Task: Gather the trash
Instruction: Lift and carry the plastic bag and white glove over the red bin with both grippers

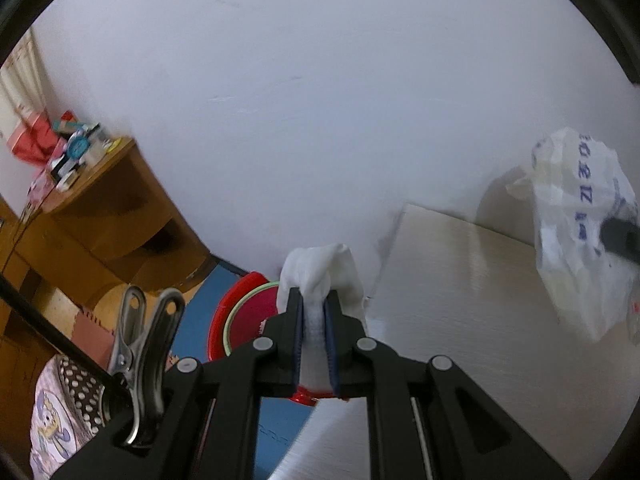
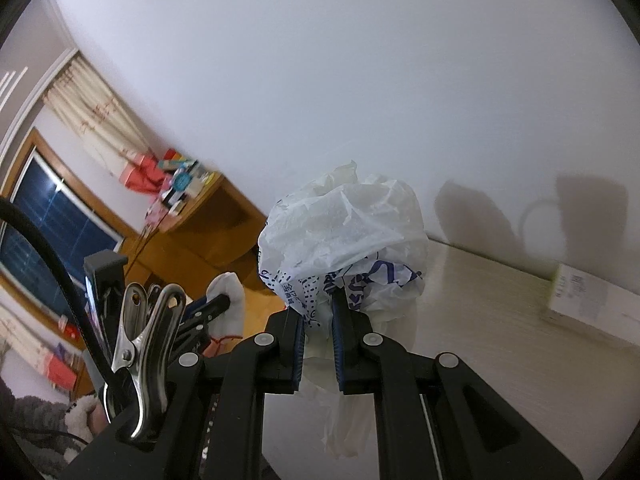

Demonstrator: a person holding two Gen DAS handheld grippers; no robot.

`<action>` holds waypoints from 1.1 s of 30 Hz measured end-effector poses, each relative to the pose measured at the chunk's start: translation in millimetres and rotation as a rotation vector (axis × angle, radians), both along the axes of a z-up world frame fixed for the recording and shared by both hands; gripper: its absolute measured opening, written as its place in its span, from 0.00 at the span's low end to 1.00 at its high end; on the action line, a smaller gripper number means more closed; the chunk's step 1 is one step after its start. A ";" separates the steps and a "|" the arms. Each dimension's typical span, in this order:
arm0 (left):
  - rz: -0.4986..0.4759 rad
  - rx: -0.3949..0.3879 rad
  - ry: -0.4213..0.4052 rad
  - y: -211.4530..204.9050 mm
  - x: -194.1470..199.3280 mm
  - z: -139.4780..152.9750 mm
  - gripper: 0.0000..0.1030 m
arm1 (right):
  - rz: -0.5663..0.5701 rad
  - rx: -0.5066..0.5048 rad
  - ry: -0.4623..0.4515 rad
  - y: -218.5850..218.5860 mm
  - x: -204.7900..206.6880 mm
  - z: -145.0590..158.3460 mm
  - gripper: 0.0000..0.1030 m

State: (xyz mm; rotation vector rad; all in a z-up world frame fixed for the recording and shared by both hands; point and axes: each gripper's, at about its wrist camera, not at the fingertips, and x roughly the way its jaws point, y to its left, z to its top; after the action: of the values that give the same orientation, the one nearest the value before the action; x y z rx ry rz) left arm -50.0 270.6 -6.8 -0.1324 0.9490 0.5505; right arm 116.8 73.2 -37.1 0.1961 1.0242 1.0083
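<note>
The left claw point(image 1: 314, 312) is clenched on a wad of white tissue point(image 1: 320, 276), which bulges out above the two blue-padded fingers point(image 1: 297, 332) and is pinched flat between them. It is held in the air just off the worktop point(image 1: 460, 300), beside the worktop's left edge and near its far left corner. Below and behind the tissue, on the blue floor point(image 1: 200, 304), sits a red basin point(image 1: 240, 320) with a pale green rim inside it.

The right claw point(image 2: 319, 320) is clenched on a crumpled white plastic bag point(image 2: 344, 232) printed with blue characters and dots. The bag balloons above the claw, and a loose tail of it hangs down between the claw's arms. In the left wrist view the same bag point(image 1: 580, 232) hangs above the worktop's right side, close to the white wall point(image 1: 320, 100), with a dark fingertip of the right claw against it. In the right wrist view the left claw and its tissue point(image 2: 228, 292) show to the left of the bag, apart from it.

A pale cardboard box point(image 2: 592, 296) stands on the worktop's far right side, against the wall. Off the worktop's left side stands a brown wooden desk point(image 1: 92, 200) crowded with small colourful things, too blurred to name. A metal clip point(image 1: 140, 360) is fixed to the left side of each claw's frame.
</note>
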 end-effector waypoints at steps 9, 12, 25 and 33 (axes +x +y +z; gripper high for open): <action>0.075 -0.026 -0.001 47.4 -15.0 -1.5 0.11 | 0.084 -0.033 0.027 36.6 7.8 3.9 0.12; 0.101 -0.037 0.002 68.9 -20.9 -6.6 0.11 | 0.114 -0.039 0.031 52.7 7.9 5.4 0.12; 0.194 -0.120 0.020 163.4 -35.0 -38.5 0.11 | 0.296 -0.105 0.029 137.5 -12.1 1.0 0.12; 0.177 -0.236 0.031 210.8 -36.6 -71.8 0.11 | 0.408 -0.167 0.047 201.2 -25.0 -8.9 0.12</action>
State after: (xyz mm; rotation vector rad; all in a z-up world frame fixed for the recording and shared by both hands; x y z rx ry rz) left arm -86.6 481.4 -78.7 -0.4238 1.0365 0.6026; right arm 91.8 274.4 -46.1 -0.1344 1.2135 1.2816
